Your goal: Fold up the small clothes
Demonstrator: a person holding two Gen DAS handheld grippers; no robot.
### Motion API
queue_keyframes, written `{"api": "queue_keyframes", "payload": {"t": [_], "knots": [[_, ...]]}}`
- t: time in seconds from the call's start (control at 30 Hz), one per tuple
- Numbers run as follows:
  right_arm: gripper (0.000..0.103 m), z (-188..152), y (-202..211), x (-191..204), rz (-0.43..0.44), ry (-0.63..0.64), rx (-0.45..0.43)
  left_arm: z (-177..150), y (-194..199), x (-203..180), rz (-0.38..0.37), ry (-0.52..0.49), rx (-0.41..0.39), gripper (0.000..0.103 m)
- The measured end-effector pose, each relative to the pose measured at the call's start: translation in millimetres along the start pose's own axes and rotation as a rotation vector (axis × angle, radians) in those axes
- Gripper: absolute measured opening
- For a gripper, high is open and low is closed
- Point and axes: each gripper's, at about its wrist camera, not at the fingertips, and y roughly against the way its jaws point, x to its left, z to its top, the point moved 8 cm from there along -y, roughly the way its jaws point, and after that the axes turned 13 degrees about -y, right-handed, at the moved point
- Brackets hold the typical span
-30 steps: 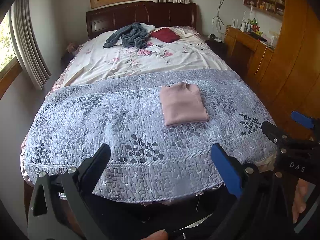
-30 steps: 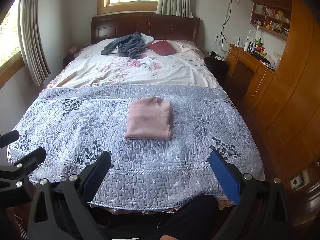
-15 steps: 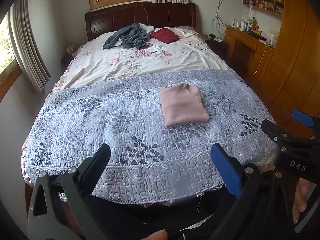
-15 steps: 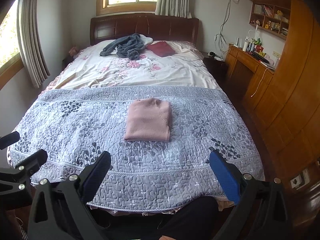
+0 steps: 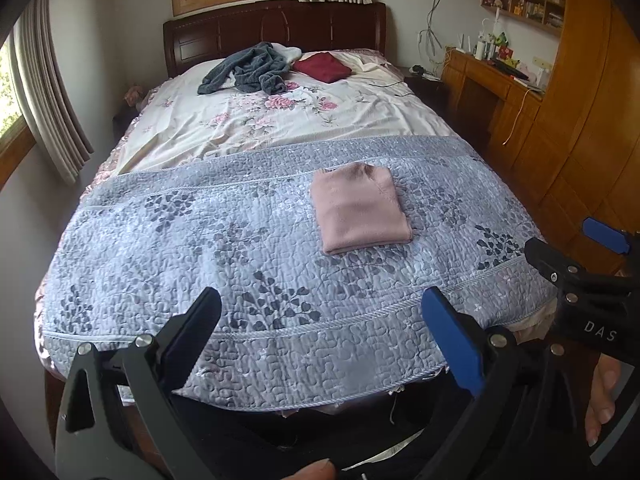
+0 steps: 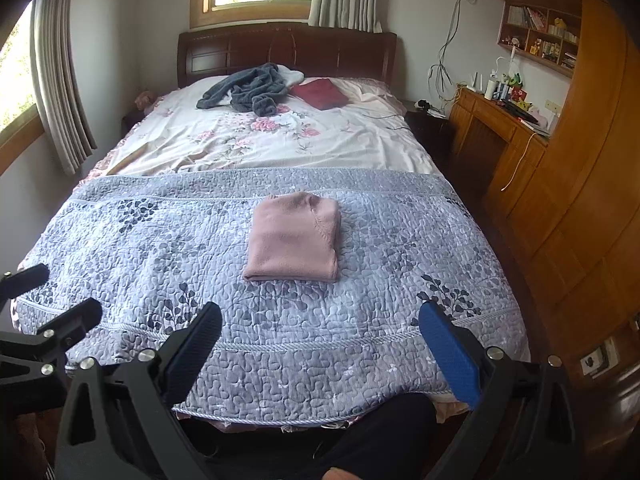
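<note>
Left wrist view: left gripper (image 5: 320,320), black two-finger frame with blue pads, jaws spread wide, nothing between them, held back at the foot of the bed. Right gripper (image 6: 320,328), same build, likewise spread and empty; its tips show at the right edge of the left view, and a bare hand (image 5: 602,400) is partly visible behind it.

Item: folded pink knit top (image 6: 294,238), compact rectangle, edges square, neckline toward the headboard. Location: centre of the grey-lilac quilted coverlet with leaf print (image 6: 140,240), well apart from both grippers.

Item: crumpled dark grey fleece garment (image 6: 248,88), loose heap. Location: head of the bed on the white floral sheet (image 6: 260,144), touching the pillow area; far from both grippers.

Item: folded dark red cloth (image 6: 320,94), just beside the grey heap.

Handling note (judgement): pink piece appears finished. If the grey garment is next, bring it onto the flat quilt before folding; pinch seams or shoulders rather than bulk, one gripper per corner, and spread it smooth first. Fleece is thick and likely to spring open, so press each fold flat.
</note>
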Motion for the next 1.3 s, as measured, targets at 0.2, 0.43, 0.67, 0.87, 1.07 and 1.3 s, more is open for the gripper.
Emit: {"api": "queue_keyframes", "payload": {"t": [0.2, 0.43, 0.67, 0.87, 1.07, 1.3], "knots": [[0.099, 23.0, -97.7, -9.3, 0.207, 0.03, 0.033, -9.1, -168.2, 42.6, -0.304, 0.152, 0.125, 0.1], [0.095, 70.7, -334.5, -57.5, 0.362, -0.29, 0.404, -3.0, -395.6, 104.9, -0.542, 0.429, 0.275, 0.099], [0.086, 99.9, -514.4, -68.1, 0.583, -0.601, 0.651, 2.2, -496.5, 103.3, -0.729, 0.512, 0.315, 0.099], [0.087, 85.7, -571.5, -55.9, 0.532, -0.48, 0.71, -1.1, -505.9, 89.8, -0.902, 0.484, 0.259, 0.099], [0.092, 87.1, -584.1, -34.6, 0.621, -0.455, 0.722, 7.3, -507.3, 54.0, -1.006, 0.442, 0.254, 0.099], [0.053, 83.2, -577.5, -25.9, 0.648, -0.476, 0.742, 0.3, -512.4, 47.1, -0.884, 0.477, 0.354, 0.043]]}}
